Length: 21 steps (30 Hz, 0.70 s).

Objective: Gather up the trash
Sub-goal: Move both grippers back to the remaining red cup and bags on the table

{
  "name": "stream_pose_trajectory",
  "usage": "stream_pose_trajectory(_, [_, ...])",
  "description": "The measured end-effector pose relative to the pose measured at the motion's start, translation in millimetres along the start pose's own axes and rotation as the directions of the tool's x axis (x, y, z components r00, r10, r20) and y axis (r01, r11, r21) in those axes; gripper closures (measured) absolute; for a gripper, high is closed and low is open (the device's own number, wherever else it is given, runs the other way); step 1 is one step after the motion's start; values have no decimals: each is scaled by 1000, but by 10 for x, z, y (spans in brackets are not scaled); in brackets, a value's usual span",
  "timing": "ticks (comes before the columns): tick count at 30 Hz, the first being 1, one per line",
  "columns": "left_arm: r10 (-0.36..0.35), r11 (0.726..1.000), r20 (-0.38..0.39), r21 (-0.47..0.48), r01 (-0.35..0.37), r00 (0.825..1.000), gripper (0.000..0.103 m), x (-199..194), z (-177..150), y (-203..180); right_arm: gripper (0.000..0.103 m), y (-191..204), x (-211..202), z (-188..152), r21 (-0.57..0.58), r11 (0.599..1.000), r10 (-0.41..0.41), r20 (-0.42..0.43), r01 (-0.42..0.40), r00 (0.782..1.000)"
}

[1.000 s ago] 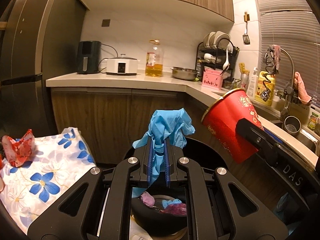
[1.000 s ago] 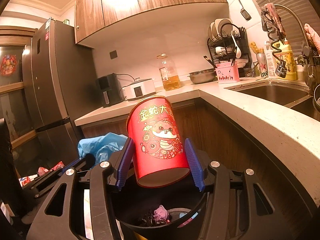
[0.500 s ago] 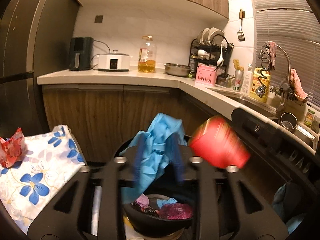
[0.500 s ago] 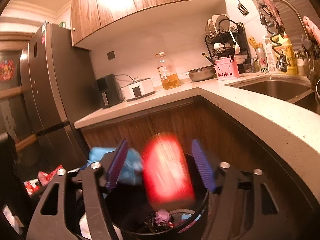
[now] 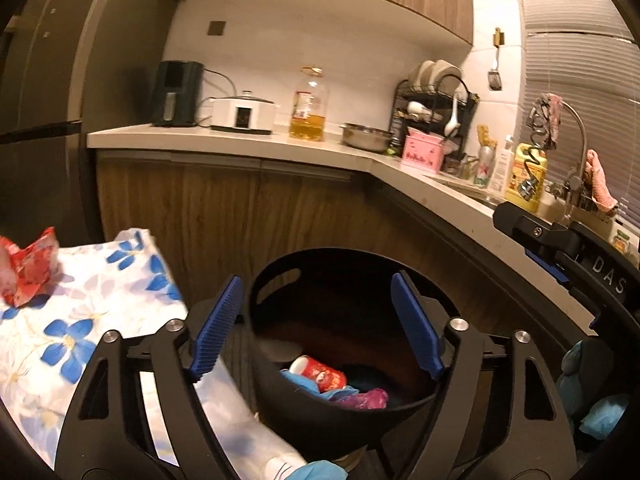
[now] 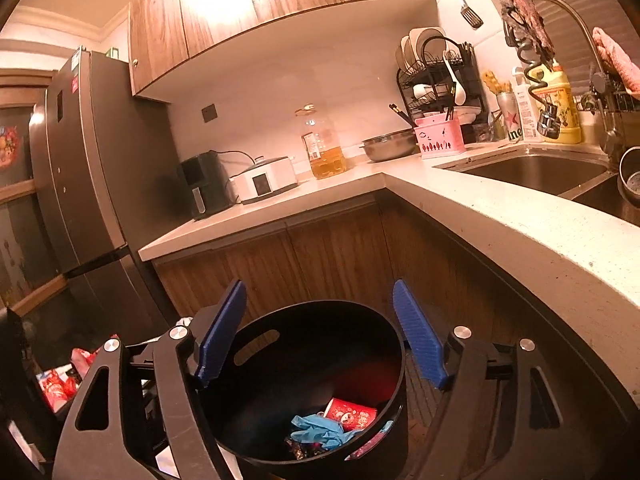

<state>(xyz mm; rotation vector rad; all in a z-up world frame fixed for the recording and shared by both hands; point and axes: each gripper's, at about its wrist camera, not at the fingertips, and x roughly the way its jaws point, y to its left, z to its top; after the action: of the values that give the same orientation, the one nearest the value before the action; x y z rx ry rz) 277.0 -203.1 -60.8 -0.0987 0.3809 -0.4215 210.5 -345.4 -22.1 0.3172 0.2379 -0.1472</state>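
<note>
Above the black bin [image 6: 320,384], our left gripper [image 5: 316,326] and right gripper [image 6: 320,332] hang empty, jaws opening wide; the red cup [image 6: 352,414] and blue glove [image 6: 316,432] we held a second ago now lie inside it. Red wrappers [image 5: 30,268] beside it await collection.

Open mouth of the round black plastic bin [image 6: 320,364] unobstructed from above, between the spread, still-opening jaws, nothing caught between them. Hemmed in behind by brown wooden cabinet doors [image 6: 332,256], to the right by the overhanging pale speckled stone surface [image 6: 532,236], to the left by a blue-flowered white cloth [image 5: 80,320].
</note>
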Motion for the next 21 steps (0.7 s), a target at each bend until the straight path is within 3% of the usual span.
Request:
stream_pose_trajectory(8, [155, 987, 45, -38, -154, 987, 18, -430, -67, 291, 21, 192, -94, -97, -57, 998, -10, 6, 10, 1000])
stream_pose_trajectory(14, [330, 943, 80, -79, -324, 941, 18, -838, -176, 732, 20, 477, -142, -220, -88, 995, 41, -14, -42, 999])
stream_pose_trajectory(15, [378, 924, 80, -93, -371, 922, 18, -929, -204, 860, 20, 514, -143, -240, -92, 994, 49, -17, -50, 999])
stream_pose_trajectory(21, [510, 848, 47, -197, -492, 859, 18, -1387, -374, 1476, 20, 1043, -135, -447, -146, 977, 148, -70, -157, 986])
